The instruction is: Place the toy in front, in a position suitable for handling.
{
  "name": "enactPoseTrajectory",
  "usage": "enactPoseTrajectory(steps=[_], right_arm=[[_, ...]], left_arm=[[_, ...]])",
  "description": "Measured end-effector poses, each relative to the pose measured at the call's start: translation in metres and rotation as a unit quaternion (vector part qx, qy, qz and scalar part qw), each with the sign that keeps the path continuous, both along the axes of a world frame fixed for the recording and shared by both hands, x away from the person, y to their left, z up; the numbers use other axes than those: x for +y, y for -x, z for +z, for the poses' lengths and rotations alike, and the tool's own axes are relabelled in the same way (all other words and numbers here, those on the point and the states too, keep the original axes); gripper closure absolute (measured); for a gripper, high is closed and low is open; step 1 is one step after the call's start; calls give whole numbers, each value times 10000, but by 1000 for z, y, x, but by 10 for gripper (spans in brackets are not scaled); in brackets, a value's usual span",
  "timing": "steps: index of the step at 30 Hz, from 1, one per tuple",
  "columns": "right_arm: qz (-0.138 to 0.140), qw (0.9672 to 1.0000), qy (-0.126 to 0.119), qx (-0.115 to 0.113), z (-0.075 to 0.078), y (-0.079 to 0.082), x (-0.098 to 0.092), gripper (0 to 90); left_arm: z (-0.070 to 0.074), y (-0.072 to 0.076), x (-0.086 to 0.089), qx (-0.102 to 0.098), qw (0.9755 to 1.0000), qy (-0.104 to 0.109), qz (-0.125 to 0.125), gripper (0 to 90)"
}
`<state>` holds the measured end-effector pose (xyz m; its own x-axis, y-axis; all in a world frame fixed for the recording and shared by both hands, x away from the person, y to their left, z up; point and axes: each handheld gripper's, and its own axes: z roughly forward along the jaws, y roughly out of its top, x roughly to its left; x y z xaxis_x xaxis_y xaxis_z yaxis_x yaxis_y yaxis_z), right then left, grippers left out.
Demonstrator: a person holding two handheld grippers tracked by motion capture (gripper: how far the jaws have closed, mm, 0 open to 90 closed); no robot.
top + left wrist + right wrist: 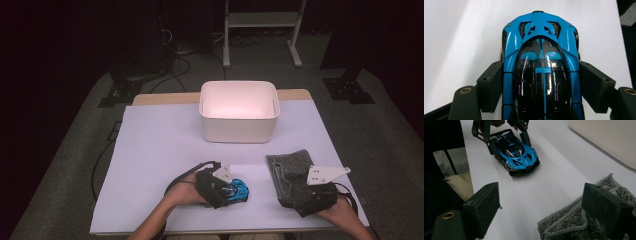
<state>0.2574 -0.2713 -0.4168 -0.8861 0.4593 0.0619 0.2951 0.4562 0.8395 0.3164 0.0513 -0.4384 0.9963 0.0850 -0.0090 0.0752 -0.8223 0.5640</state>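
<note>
While right hand-held gripper point(541, 210) is hovering open above grey cloth point(574, 225), left hand-held gripper point(540, 85) is clamping blue toy car point(540, 65) on white surface point(160, 145).

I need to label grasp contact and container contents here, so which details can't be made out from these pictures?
- Rear of the blue and black toy car: cut off by the bottom edge, left gripper view.
- Whether the left gripper pads press the car: too close to tell.
- Floor of the white plastic bin: washed out by glare, high view.
- Near end of the grey towel: hidden under the right gripper.
</note>
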Motion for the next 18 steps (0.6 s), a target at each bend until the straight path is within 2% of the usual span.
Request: enactPoseTrajectory(steps=[18], right_arm=[[23, 10000, 35, 24, -1, -1, 1, 138]], left_arm=[[-1, -2, 3, 112, 9999, 54, 78, 255]])
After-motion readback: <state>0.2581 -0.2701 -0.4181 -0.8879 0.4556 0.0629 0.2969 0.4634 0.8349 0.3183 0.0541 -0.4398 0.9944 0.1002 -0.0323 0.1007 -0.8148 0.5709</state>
